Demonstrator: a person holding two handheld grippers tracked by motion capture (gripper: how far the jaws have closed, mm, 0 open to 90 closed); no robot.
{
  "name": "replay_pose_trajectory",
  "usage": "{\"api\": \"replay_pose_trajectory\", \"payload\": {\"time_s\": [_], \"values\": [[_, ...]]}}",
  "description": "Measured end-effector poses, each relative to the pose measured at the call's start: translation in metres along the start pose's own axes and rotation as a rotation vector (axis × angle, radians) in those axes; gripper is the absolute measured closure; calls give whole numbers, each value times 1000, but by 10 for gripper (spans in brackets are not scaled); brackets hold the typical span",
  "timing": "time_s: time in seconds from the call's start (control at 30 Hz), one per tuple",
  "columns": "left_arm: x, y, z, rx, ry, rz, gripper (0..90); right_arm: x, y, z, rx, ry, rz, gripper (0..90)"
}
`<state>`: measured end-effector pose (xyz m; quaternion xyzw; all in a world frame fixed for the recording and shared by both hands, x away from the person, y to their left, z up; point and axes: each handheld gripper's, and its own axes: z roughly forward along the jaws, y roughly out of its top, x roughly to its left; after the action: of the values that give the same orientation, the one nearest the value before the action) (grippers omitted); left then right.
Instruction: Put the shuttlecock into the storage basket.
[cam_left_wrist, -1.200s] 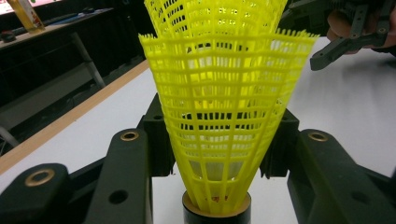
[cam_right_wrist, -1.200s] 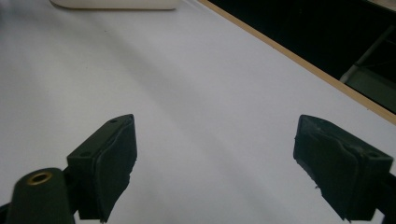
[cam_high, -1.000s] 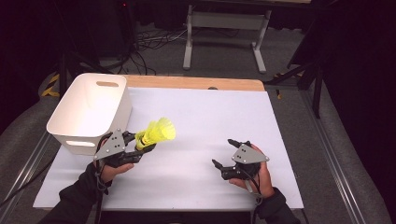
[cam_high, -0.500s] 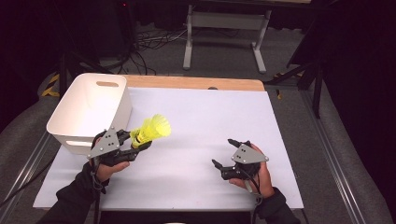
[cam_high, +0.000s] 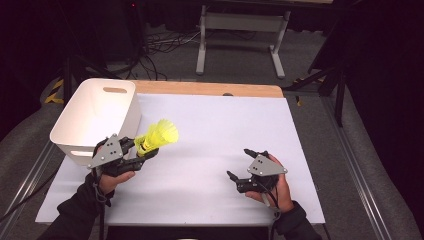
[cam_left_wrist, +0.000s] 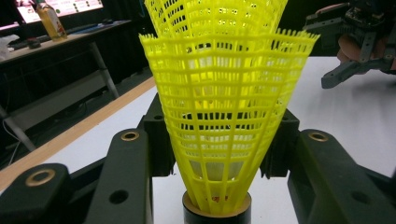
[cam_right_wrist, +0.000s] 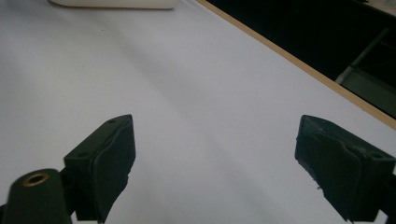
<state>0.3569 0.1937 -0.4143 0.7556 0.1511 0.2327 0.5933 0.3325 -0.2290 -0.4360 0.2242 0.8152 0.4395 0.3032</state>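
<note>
Item: yellow shuttlecock (cam_high: 157, 136), left-centre of frame, lifted off table, just right of white bin (cam_high: 95, 117).
Holder: left gripper (cam_high: 137, 150), jaws clamped on skirt near cork base (cam_left_wrist: 216, 207); skirt flares away from jaws, likely so base leads into bin.
Right gripper (cam_high: 240, 167), lower right, jaws wide apart, nothing between; idle on white table (cam_high: 225, 125).

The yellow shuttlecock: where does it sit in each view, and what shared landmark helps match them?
High view: yellow shuttlecock left of centre, held in the left tongs beside the white basket, skirt pointing up and right.
Left gripper view: centre, skirt rising from between the jaws.
Right gripper view: not in it.
Shared landmark: the table's wooden edge.
</note>
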Motion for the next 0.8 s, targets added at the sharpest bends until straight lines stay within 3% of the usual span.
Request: {"api": "replay_pose_trajectory", "payload": {"time_s": [0.8], "values": [[4,6,-11,-40,32,-15,565,0,0,0,4,0,-1,128]]}}
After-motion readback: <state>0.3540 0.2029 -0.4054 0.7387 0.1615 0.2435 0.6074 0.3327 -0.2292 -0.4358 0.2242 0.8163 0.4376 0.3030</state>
